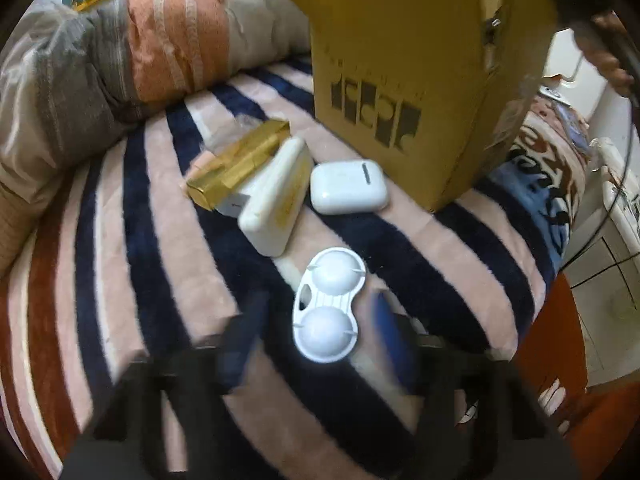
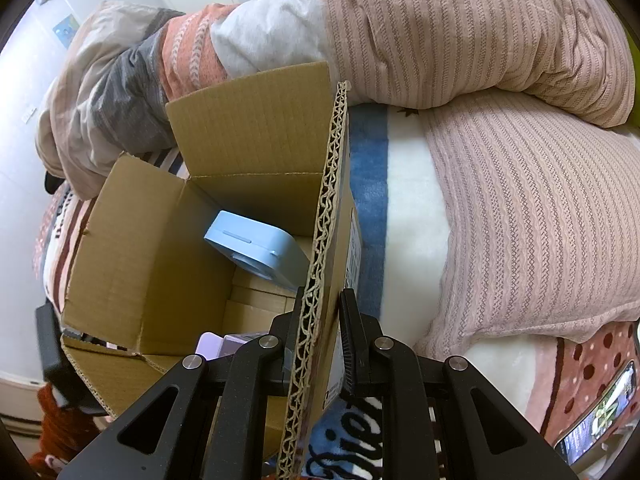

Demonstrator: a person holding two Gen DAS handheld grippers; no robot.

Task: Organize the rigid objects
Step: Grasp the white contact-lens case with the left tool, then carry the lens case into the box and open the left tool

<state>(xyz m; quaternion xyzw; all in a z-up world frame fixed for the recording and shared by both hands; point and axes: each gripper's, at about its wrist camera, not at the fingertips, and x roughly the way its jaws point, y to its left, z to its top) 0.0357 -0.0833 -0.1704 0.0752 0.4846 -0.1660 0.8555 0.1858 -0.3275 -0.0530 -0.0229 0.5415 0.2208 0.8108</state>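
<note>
In the left wrist view my left gripper (image 1: 316, 332) is open and blurred, its fingers either side of a white two-dome contact lens case (image 1: 328, 308) on the striped blanket. Beyond lie a white rectangular case (image 1: 276, 196), a gold box (image 1: 236, 164) and a white earbud case (image 1: 348, 188). The cardboard box (image 1: 400, 72) stands behind them. In the right wrist view my right gripper (image 2: 320, 320) is shut on the box's flap edge (image 2: 324, 240). Inside the box are a light blue case (image 2: 260, 248) and a lilac item (image 2: 212, 346).
Folded quilts and pillows (image 1: 120, 52) pile up at the back of the bed and also show in the right wrist view (image 2: 480, 40). The bed's edge drops to a tiled floor (image 1: 608, 280) on the right. A phone (image 2: 600, 412) lies at the lower right.
</note>
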